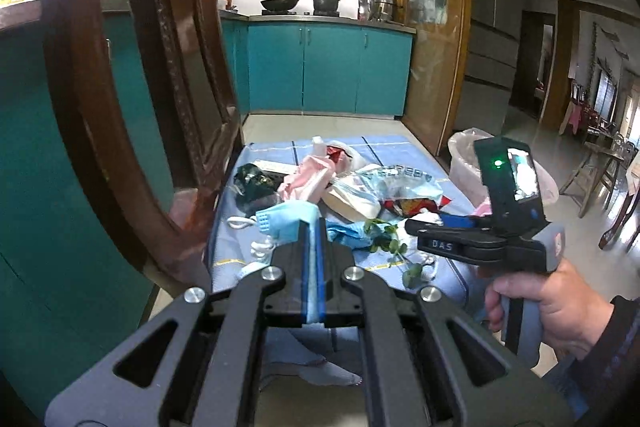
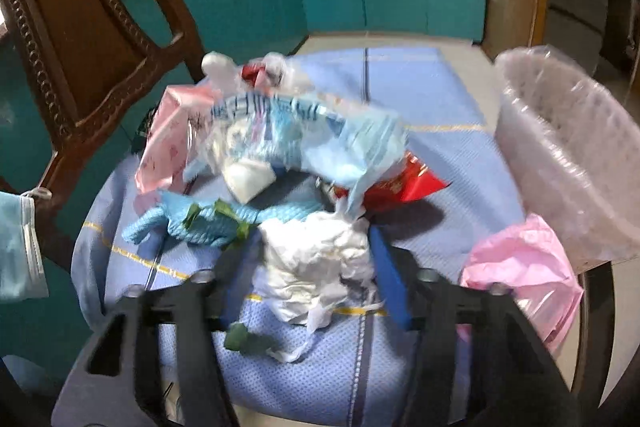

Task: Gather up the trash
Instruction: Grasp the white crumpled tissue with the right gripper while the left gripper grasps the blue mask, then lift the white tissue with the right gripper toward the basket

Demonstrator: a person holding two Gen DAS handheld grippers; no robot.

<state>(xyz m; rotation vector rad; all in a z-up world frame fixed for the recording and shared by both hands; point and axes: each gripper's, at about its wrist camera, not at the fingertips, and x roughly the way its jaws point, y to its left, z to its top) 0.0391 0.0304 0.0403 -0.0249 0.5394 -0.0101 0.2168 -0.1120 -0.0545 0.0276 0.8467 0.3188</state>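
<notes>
A pile of trash lies on a blue cloth (image 1: 376, 147) over the table: pink wrappers (image 1: 310, 175), a clear printed bag (image 1: 396, 179), red packets (image 2: 404, 183) and green leaves. My left gripper (image 1: 312, 227) is shut on a light blue face mask (image 1: 288, 217), held above the near left of the pile; the mask also hangs at the left edge of the right wrist view (image 2: 20, 247). My right gripper (image 2: 316, 247) has its blue pads either side of a crumpled white tissue wad (image 2: 320, 259) and pressing it. The right gripper shows in the left wrist view (image 1: 424, 223).
A bin lined with a clear bag (image 2: 568, 155) stands at the table's right edge, with a pink plastic bag (image 2: 524, 267) beside it. A dark wooden chair (image 2: 80, 39) stands close on the left. Teal kitchen cabinets (image 1: 328, 67) are behind.
</notes>
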